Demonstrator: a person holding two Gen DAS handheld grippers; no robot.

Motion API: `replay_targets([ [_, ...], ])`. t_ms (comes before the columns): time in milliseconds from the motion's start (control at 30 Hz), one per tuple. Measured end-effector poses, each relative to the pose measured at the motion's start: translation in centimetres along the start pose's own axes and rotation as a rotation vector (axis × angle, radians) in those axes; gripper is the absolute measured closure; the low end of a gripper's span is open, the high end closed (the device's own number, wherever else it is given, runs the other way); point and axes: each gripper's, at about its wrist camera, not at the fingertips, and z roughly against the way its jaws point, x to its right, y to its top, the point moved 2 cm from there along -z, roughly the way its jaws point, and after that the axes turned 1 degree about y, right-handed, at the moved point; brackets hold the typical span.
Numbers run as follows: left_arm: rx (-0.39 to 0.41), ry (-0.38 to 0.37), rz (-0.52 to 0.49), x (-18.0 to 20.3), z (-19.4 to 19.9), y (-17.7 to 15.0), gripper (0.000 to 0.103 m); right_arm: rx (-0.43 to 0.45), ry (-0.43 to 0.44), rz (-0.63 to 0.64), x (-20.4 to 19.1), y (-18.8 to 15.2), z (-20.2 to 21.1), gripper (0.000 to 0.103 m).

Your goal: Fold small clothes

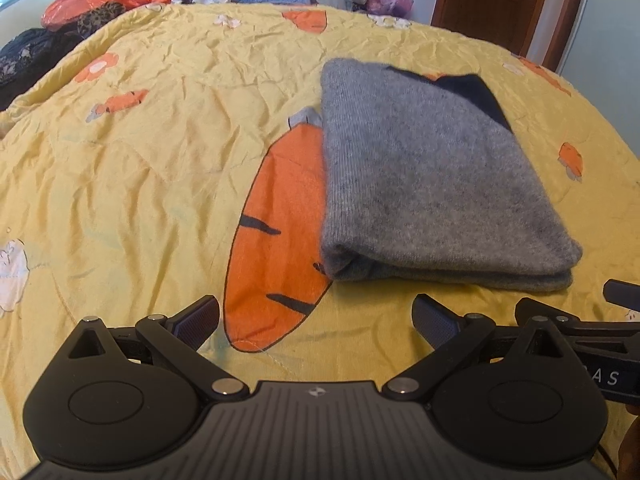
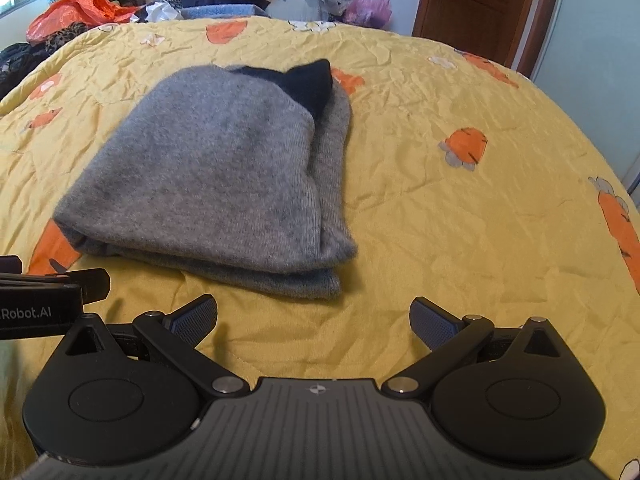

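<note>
While the folded grey sweater [image 1: 432,184] lies on the bed's yellow quilt [image 1: 140,184], left hand-held gripper [image 1: 316,320] and right hand-held gripper [image 2: 314,320] hover near it, spread, empty.

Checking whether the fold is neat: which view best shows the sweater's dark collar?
The right wrist view: the dark collar pokes up clearly at the sweater's far end. The left wrist view shows it only as a flatter dark wedge.
</note>
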Motion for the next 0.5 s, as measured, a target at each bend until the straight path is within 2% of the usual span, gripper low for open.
replay_targets([
  [200, 0.035, -0.002, -0.016, 0.5, 1.0, 0.5, 0.0, -0.015, 0.056, -0.091, 1.4, 0.9, 0.5, 0.0],
  [500, 0.06, 0.001, -0.009, 0.4, 1.6, 0.9, 0.0, -0.021, 0.055, -0.129, 2.6, 0.6, 0.8, 0.0],
])
